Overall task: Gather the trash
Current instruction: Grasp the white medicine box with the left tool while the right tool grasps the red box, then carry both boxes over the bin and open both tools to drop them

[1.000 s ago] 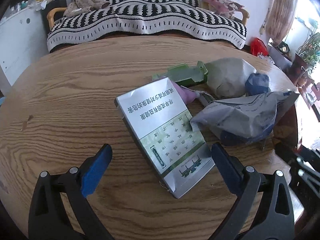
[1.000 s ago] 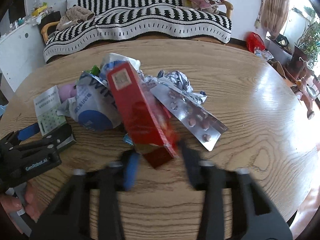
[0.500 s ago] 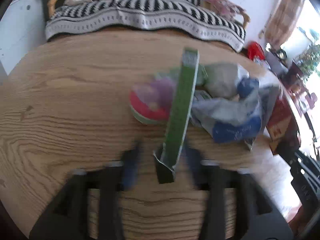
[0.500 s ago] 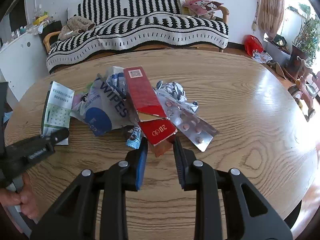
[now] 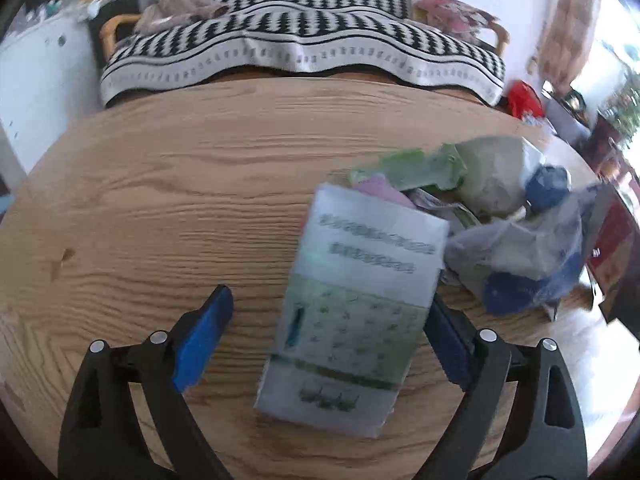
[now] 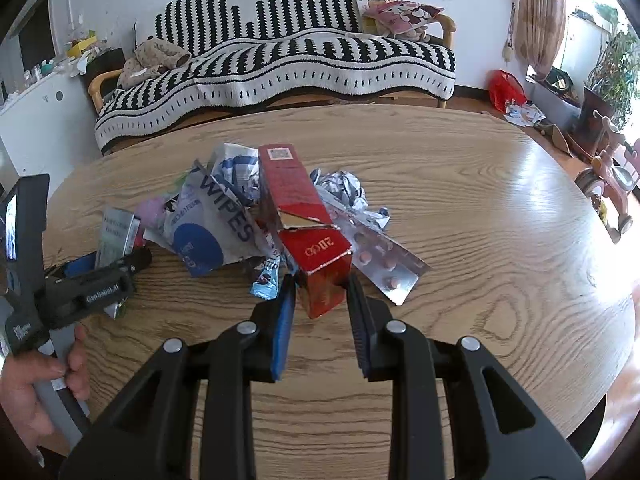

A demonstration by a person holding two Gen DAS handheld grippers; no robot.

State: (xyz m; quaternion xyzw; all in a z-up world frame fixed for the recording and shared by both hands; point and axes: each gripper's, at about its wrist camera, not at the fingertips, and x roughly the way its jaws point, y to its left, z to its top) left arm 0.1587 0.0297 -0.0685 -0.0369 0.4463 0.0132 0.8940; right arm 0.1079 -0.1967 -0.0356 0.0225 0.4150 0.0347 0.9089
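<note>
Two grippers are at work on the wooden table [image 6: 480, 208], one in each hand. Close by, the right gripper [image 6: 320, 300] has its blue pads on either side of the near end of a torn red box [image 6: 308, 240]. The jaws sit close to the box, but a thin gap seems to show on each side, so I cannot tell if it is really pinching it. The box leans away from the gripper, up onto the pile of trash.

The left gripper [image 5: 328, 344] is spread wide. A flat green and white packet [image 5: 356, 312] lies between its pads. The packet touches or covers the right pad and sits well apart from the left one. That view is blurry, so I cannot tell if the packet rests on the table or is a little above it.

Just past the red box, to its right, lies a silver pill sheet [image 6: 380, 252]. To the left of the box is a white and blue wipes bag [image 6: 208, 228]. Behind them sits a ball of crumpled foil [image 6: 344, 188]. Far off is a striped sofa [image 6: 280, 60].

I think the step in hand is grabbing the first pieces. Next, the left gripper needs to line up on the packet and close. The right one needs to squeeze tight and lift. No bin shows anywhere.
</note>
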